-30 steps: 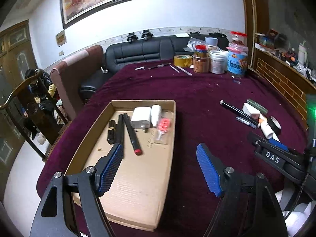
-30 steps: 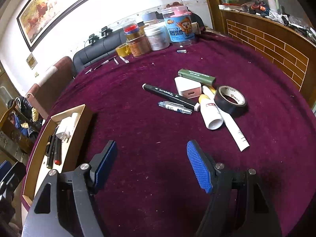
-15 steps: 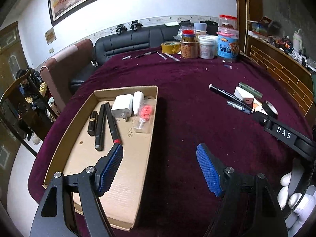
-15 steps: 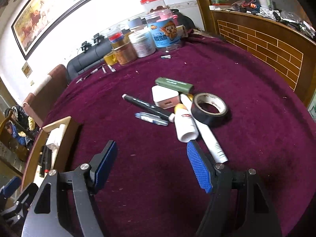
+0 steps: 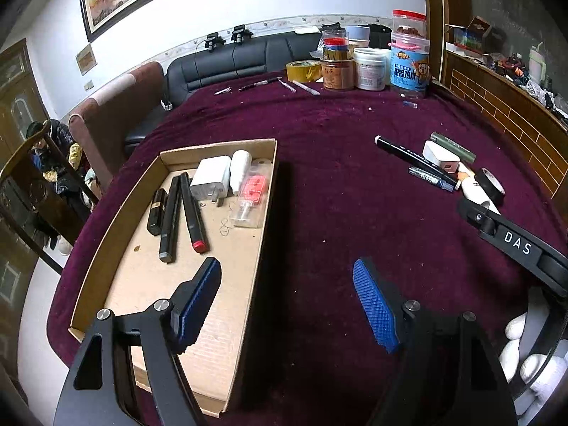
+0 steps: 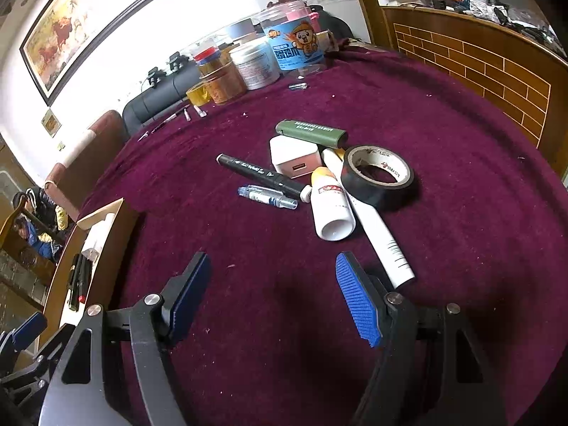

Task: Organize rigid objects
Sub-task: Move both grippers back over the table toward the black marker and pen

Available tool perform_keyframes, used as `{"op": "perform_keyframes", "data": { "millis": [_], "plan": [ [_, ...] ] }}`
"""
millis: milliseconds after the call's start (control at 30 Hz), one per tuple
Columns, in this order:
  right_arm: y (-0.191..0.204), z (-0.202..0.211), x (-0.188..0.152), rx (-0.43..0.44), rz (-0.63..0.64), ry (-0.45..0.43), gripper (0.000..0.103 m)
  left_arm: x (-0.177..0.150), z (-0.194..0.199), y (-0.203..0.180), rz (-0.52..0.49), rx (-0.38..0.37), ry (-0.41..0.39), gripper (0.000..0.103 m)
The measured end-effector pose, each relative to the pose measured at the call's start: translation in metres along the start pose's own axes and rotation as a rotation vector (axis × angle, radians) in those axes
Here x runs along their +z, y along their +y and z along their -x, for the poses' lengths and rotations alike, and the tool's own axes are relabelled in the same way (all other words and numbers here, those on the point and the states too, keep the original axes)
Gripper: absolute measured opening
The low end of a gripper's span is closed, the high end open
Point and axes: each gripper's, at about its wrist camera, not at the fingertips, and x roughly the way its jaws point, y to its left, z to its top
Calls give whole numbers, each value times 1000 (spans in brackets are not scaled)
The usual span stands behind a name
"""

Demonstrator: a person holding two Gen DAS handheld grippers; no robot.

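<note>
Both the left gripper (image 5: 287,300) and right gripper (image 6: 271,296) hang spread, empty, above the tablecloth (image 6: 443,113)

Both cameras ride low over the round table draped in purple velvet cloth (image 5: 337,184), each tilted downward along its own blue-padded fingers. The left view sits close above the near corner of the shallow brown cardboard tray (image 5: 262,234), facing the far black leather sofa (image 5: 230,64). The right view hovers near the loose pile around the black roll of tape (image 6: 378,177). Both share that pile, the tray, and the far jars.
</note>
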Motion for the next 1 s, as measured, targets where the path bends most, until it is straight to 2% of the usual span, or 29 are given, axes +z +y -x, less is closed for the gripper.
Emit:
{"op": "perform_keyframes", "data": {
  "millis": [333, 367, 500, 633, 733, 867, 900, 933, 1000],
  "plan": [
    [1, -2, -1, 13, 3, 19, 72, 0, -2, -4, 2, -21, 11, 72],
    [1, -3, -1, 19, 3, 24, 72, 1, -2, -5, 6, -38, 16, 72],
    [-4, 3, 7, 30, 22, 24, 72, 19, -8, -13, 39, -183, 40, 72],
    [-20, 12, 30, -23, 37, 3, 72, 38, -29, -35, 14, -208, 8, 72],
    [-27, 15, 45, -41, 47, 7, 72, 44, -63, -44, 24, -231, 68, 71],
    [-25, 8, 54, -7, 82, 44, 72, 39, -100, -34, 144, -300, 158, 71],
    [-23, 3, 56, 3, 89, 53, 72, 36, -103, -33, 151, -300, 157, 71],
    [-21, -1, 57, 11, 93, 60, 72, 35, -101, -34, 142, -293, 121, 72],
    [-15, -13, 60, 32, 97, 80, 72, 30, -103, -36, 108, -244, 106, 72]
  ]
}}
